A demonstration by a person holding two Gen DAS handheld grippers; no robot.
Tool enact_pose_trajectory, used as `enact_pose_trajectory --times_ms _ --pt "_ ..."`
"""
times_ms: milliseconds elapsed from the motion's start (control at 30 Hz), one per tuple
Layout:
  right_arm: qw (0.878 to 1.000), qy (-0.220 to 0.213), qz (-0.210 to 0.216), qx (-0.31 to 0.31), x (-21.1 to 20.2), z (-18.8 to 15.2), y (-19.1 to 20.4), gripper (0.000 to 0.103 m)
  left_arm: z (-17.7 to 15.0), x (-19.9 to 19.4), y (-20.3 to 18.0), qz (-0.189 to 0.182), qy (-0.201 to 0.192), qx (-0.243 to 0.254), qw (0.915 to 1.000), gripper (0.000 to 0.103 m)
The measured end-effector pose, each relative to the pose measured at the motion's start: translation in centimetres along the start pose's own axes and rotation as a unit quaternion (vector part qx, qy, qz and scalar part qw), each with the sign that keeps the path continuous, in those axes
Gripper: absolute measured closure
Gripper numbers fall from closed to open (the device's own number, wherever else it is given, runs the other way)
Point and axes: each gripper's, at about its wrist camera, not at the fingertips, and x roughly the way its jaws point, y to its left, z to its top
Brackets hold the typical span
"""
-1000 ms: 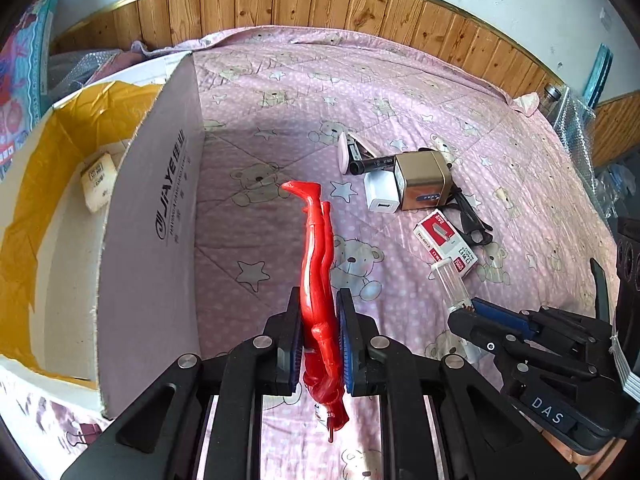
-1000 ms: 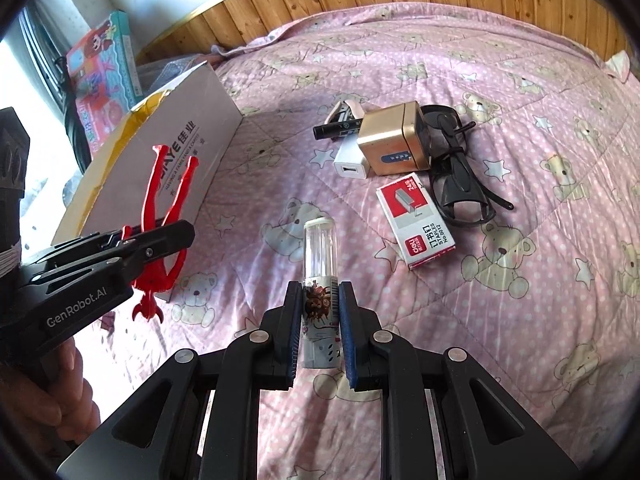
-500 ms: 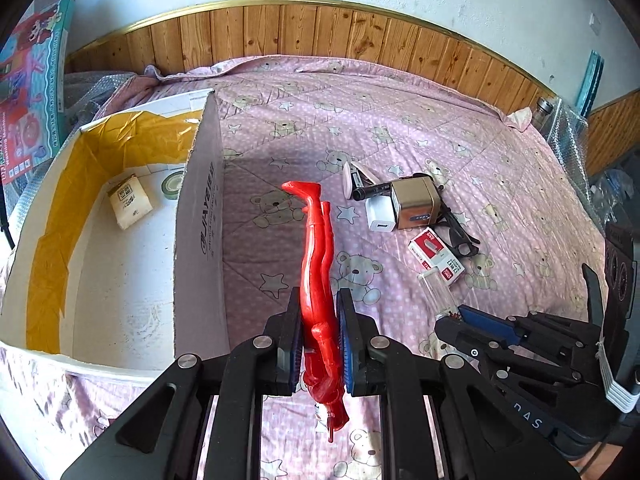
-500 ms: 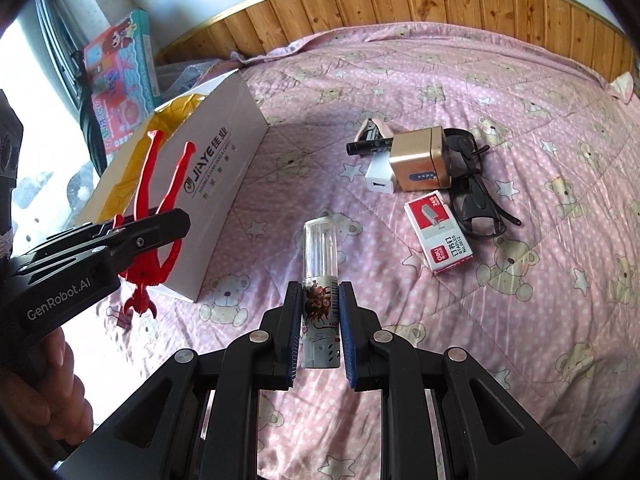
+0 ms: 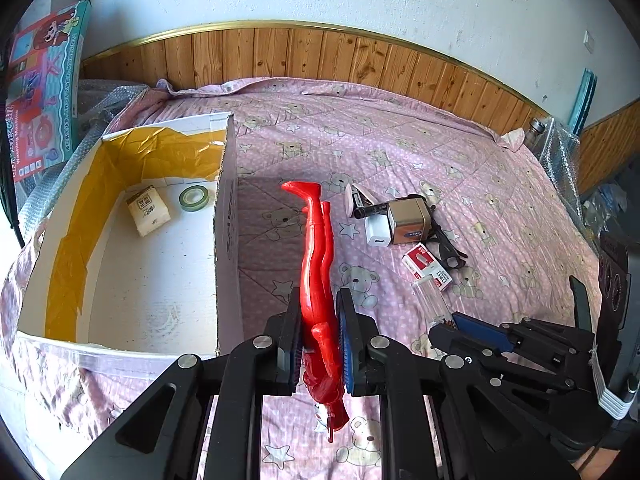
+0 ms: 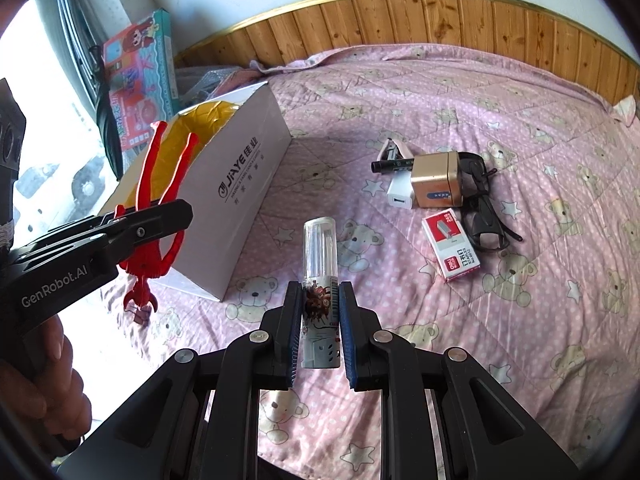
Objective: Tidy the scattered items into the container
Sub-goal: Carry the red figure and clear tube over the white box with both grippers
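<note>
My left gripper (image 5: 318, 300) is shut on a red plastic figure (image 5: 316, 248), held head-down with its legs pointing away, in the air just right of the white cardboard box (image 5: 226, 240). The box stands open with yellow lining; a small carton (image 5: 148, 210) and a tape roll (image 5: 194, 198) lie inside. My right gripper (image 6: 320, 296) is shut on a clear-capped tube (image 6: 320, 252) above the pink quilt. In the right wrist view the left gripper (image 6: 160, 220) holds the red figure (image 6: 160, 208) beside the box (image 6: 240, 184).
Scattered on the quilt lie a gold box (image 6: 436, 180), a white charger (image 6: 400, 196), a black marker (image 6: 392, 165), dark glasses (image 6: 484, 208) and a red staple box (image 6: 454, 244). A toy package (image 6: 140, 76) leans at the left wall. A hand (image 6: 60, 392) grips the left tool.
Both grippers have risen and drawn back, so more of the bed and the box's inside show. The red figure and the tube stay clamped as before.
</note>
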Motion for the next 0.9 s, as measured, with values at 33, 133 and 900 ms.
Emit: enact_pose_trajectory --times_ms 33,133,900 --pt "1.0 -0.001 0.0 0.0 -0.1 0.0 0.1 0.084 0.0 -0.2 0.0 0.0 -0.002 0.0 1.0 0.087" --pt "1.0 -0.004 0.002 -0.004 -0.5 0.0 0.4 0.084 0.0 -0.8 0.1 -0.001 -0.008 -0.001 1.0 0.087" --pt "0.998 -0.025 0.018 -0.046 -2.7 0.6 3.8 0.084 0.1 -4.3 1.5 0.013 -0.044 -0.014 0.9988 0.087"
